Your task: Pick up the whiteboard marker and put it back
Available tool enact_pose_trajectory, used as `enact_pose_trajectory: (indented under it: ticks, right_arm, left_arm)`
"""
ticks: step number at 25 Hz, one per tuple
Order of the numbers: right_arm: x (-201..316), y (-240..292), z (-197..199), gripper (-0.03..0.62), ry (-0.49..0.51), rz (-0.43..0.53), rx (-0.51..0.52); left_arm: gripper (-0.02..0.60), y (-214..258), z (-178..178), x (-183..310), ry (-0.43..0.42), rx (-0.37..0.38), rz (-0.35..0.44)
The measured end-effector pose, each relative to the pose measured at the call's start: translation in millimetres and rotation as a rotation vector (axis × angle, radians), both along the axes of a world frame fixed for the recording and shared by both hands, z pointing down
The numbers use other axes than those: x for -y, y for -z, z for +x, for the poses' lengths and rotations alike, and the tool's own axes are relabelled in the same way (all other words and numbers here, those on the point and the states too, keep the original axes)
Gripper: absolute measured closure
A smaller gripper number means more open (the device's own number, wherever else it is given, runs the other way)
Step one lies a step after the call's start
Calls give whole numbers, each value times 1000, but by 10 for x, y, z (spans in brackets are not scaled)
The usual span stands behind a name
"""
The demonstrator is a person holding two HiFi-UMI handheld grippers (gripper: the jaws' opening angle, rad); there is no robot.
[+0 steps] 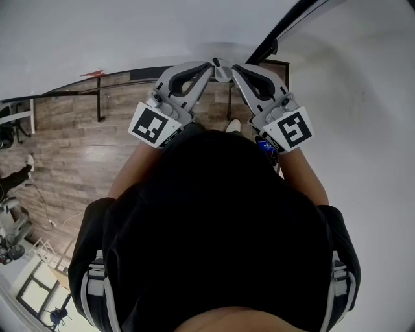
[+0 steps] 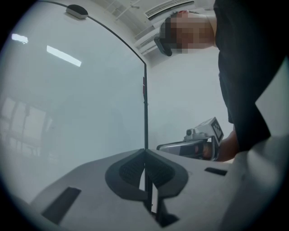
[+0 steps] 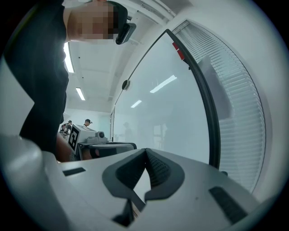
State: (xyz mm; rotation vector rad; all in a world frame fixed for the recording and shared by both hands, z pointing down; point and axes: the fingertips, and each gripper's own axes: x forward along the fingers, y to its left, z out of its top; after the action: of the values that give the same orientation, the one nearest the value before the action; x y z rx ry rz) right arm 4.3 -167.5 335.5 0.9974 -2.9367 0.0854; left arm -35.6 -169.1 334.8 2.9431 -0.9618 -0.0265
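Observation:
No whiteboard marker shows in any view. The whiteboard [image 1: 130, 32] fills the space ahead of me, its black frame edge [image 1: 285, 29] running up to the right. Both grippers point at it side by side, close to that edge. My left gripper [image 1: 211, 63] is shut, its dark pads meeting at the tips with nothing between them [image 2: 145, 151]. My right gripper [image 1: 235, 66] is shut in the same way and holds nothing [image 3: 146, 151]. Each gripper view shows the other gripper beside it: the right gripper [image 2: 194, 144] and the left gripper [image 3: 97, 144].
A small dark oval object [image 2: 76, 10] sits on the board's top edge. Window blinds [image 3: 244, 113] lie beyond the board's frame [image 3: 203, 99]. Wooden floor [image 1: 71, 149] and a black rail [image 1: 97, 81] are at the left. People [image 3: 72, 124] stand far off.

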Motion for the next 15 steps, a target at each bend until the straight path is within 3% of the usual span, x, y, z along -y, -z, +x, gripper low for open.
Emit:
enact_pose_trajectory:
  ticks: [8, 15]
  right_arm:
    - [12, 15, -24, 594, 4, -4, 18]
    - [42, 50, -32, 594, -7, 15, 35]
  left_arm:
    - [577, 68, -10, 15, -2, -54, 26]
    - [577, 4, -44, 17, -1, -37, 7]
